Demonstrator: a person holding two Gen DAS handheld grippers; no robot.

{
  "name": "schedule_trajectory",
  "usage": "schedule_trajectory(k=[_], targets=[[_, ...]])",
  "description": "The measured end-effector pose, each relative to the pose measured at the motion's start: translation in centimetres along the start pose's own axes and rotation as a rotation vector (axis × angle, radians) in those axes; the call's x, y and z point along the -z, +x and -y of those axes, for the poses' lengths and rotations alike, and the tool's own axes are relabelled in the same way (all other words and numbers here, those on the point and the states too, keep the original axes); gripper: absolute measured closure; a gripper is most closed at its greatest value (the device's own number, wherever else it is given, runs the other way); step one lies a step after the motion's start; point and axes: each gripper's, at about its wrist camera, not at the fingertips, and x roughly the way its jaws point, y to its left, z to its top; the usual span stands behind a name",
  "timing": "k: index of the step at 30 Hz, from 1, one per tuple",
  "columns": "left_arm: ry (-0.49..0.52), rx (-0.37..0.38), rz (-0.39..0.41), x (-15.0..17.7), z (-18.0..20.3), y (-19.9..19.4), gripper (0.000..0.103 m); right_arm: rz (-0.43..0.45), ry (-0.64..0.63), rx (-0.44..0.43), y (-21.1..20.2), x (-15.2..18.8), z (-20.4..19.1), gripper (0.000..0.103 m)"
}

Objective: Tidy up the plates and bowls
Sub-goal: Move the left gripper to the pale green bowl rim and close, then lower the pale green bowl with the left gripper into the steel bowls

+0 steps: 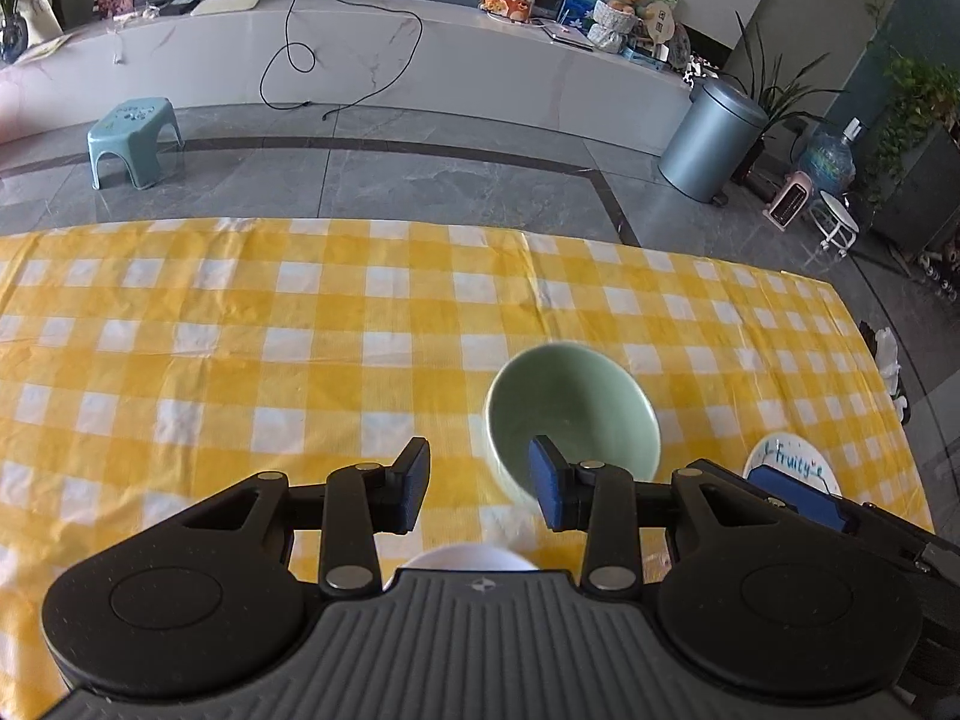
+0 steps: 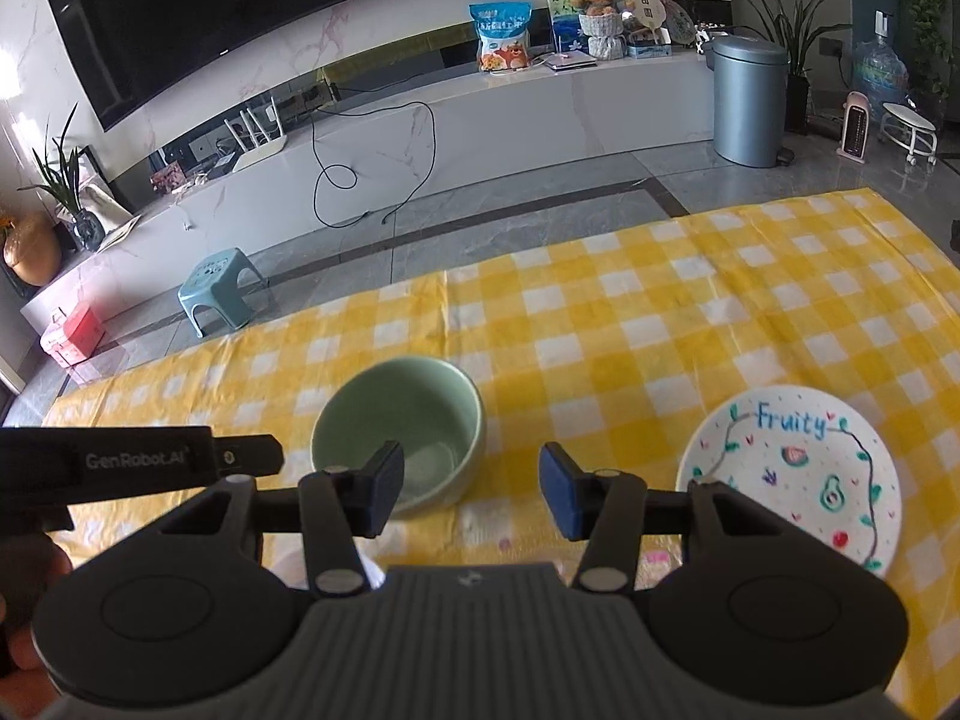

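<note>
The left gripper (image 1: pixel 479 489) has its fingers partly apart, and nothing is between them; under the gap only the yellow checked cloth (image 1: pixel 240 312) shows. The right finger of this gripper stands in front of the near rim of the green bowl (image 1: pixel 570 414), but I cannot tell if it touches the rim. The bowl stands upright and empty on the surface, a little right of the gap. Below the fingers, close to the gripper body, a white rounded thing (image 1: pixel 468 558) shows only in part, and I cannot tell what it is. At the right edge, the white plate (image 1: pixel 786 456) with blue writing is half hidden behind the other gripper.

The right gripper (image 2: pixel 471 489) also has its fingers half apart and holds nothing. Its left finger overlaps the green bowl (image 2: pixel 399 414) in the picture, and the gap itself is over bare cloth just right of the bowl. The white plate (image 2: pixel 792 468), with the word "Fruity" and small drawn fruits, lies flat on the surface to the right of the fingers, apart from the bowl. The black body of the left gripper comes in from the left edge.

Beyond the surface are the grey tiled floor, a small teal stool (image 2: pixel 222 294), a grey bin (image 2: pixel 750 102) and a long white cabinet (image 2: pixel 480 126) under a dark television (image 2: pixel 210 18).
</note>
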Motion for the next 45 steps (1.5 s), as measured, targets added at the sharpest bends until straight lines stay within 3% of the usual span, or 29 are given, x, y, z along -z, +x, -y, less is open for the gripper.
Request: schedule_trajectory(k=[5,11,19,27,36,45], targets=[[0.005,-0.001,-0.023,-0.8,0.0,1.9,0.06,-0.023,0.029,-0.004,2.4,-1.3,0.3,0.055],[-0.008,0.009,-0.071,-1.0,0.0,4.2,0.062,-0.073,0.038,0.025,4.9,-1.4,0.5,0.068],[0.01,0.007,-0.112,-0.9,0.9,6.1,0.077,-0.119,0.075,0.02,6.8,-0.7,1.1,0.08],[0.017,-0.043,-0.132,-1.1,1.4,7.0,0.093,-0.165,0.127,-0.01,8.1,-0.8,1.1,0.089],[-0.001,-0.051,-0.122,-0.7,1.6,6.1,0.094,-0.173,0.163,-0.016,7.8,-0.7,1.1,0.093],[-0.025,-0.044,-0.063,0.0,1.5,1.3,0.095,-0.143,0.16,-0.059,3.8,0.0,0.3,0.094]])
